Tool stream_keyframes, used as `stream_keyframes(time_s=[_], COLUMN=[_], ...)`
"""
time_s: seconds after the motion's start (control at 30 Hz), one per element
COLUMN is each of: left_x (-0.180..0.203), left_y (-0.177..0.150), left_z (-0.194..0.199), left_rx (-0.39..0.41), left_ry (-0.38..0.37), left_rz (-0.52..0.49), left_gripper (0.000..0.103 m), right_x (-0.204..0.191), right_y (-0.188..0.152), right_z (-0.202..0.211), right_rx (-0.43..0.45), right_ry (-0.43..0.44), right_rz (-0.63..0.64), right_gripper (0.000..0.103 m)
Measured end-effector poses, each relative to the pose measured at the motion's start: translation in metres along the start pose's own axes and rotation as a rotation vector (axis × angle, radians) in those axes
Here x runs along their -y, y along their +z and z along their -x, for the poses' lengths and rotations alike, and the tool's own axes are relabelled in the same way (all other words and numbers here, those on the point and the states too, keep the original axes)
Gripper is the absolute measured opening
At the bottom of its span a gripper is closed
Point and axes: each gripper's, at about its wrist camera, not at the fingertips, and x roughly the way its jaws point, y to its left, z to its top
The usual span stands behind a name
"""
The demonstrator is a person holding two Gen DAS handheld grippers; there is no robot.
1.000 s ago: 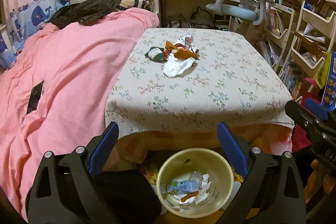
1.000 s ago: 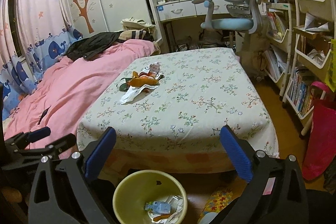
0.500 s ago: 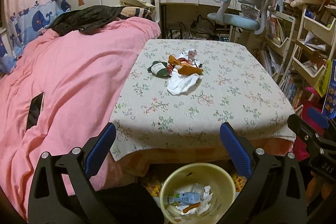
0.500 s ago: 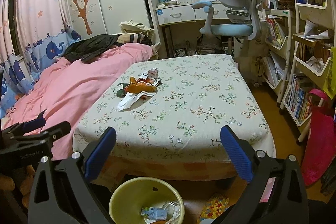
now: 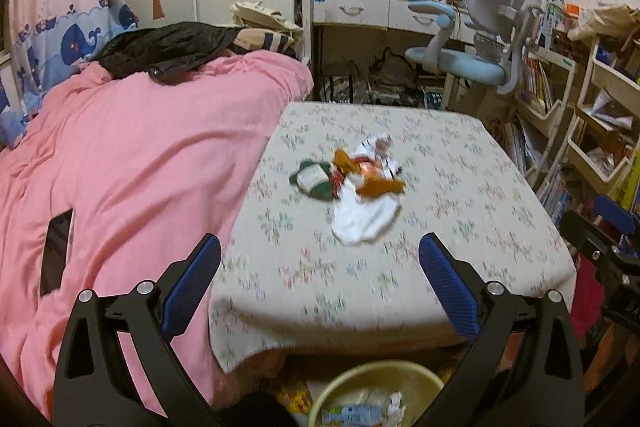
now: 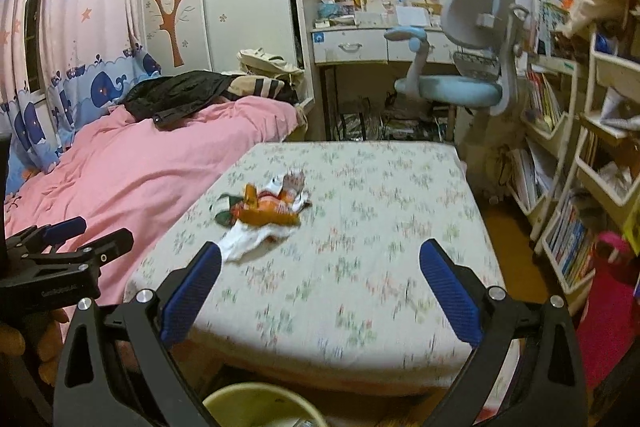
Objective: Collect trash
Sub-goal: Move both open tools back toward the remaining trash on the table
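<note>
Left gripper (image 5: 320,259): jaws spread wide, blue pads well apart, nothing between them. It hangs over the near edge of the table (image 5: 472,163), which is covered with a floral cloth. Right gripper (image 6: 320,263): jaws likewise spread wide and holding nothing, positioned over the same near edge.

Trash: a small heap lies on the cloth toward the far left part of the table top. It consists of a green wrapper (image 5: 312,179) at the left, an orange wrapper (image 5: 378,187) across the middle, a crumpled white tissue (image 5: 364,217) at the near side, and a small white-and-red packet (image 5: 380,147) at the far side. The pieces touch or overlap one another. In the right wrist view the same heap (image 6: 264,211) sits ahead and to the left of the fingers. Both views are blurred over the table top; finer detail of the pieces cannot be made out.

Yellow bin (image 5: 376,377): on the floor below the near table edge, between the left gripper's arms, with paper and a pale blue packet inside. Its rim (image 6: 256,393) shows at the bottom of the right wrist view.

A pink bedspread (image 5: 132,163) adjoins the table on the left, with a dark phone (image 5: 56,255) lying on it
</note>
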Motion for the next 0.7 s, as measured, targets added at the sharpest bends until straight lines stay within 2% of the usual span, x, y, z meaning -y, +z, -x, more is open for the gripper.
stream_keyframes(time_s=[0.33,0.7], left_x=[-0.002,0.002], left_y=[0.037,0.081], left_z=[-0.06,-0.11], left_rx=[-0.004,0.025], left_ry=[-0.006,0.009], left_rz=[-0.007,0.019], left_gripper=[0.096,0.096], right_x=[0.0,0.018], right_y=[0.033,0.046], right_z=[-0.048,-0.103], right_rx=[-0.007,-0.057], right_ry=[0.004,0.004], right_rz=[0.071,0.018], right_gripper=[0.095,0.095])
